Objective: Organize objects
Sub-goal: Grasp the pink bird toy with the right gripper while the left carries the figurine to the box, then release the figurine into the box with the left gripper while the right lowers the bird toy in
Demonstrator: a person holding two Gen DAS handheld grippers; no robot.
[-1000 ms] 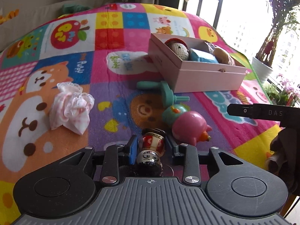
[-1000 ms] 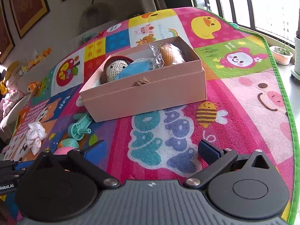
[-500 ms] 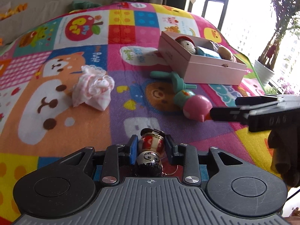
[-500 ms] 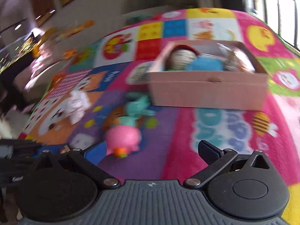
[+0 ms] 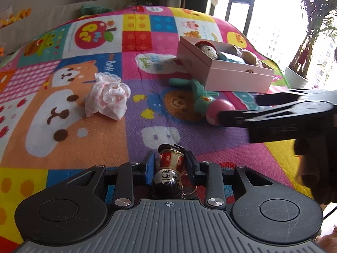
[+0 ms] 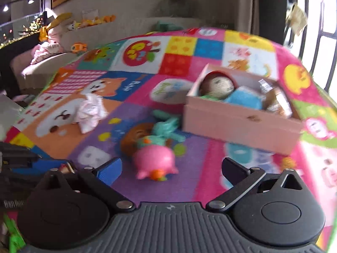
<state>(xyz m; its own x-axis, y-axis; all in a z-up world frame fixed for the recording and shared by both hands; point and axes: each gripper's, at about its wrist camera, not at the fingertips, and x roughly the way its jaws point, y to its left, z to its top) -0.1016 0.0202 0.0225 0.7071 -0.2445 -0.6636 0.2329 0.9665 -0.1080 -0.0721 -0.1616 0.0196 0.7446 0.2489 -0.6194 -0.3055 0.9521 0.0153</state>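
My left gripper (image 5: 170, 164) is shut on a small red-and-white doll figurine (image 5: 169, 167), its black-haired head toward the camera. A pink-and-teal toy (image 6: 154, 158) lies on the play mat, partly between my right gripper's (image 6: 171, 169) fingers; the jaws are wide and closing, with neither pad touching it. The same pink-and-teal toy (image 5: 212, 105) shows in the left wrist view with the right gripper (image 5: 242, 109) reaching in from the right. A pink box (image 6: 238, 124) behind it holds a crocheted doll, a blue item and a wrapped one.
A crumpled white-and-pink cloth (image 5: 106, 96) lies on the colourful play mat (image 5: 84, 137) to the left. A potted plant (image 5: 299, 69) stands by the window at the right. Plush toys (image 6: 63, 27) line a ledge at the back left.
The right gripper swung left from the pink box to the pink-and-teal toy and rolled level; its jaws narrowed a little. The left gripper drew back slightly with the figurine.
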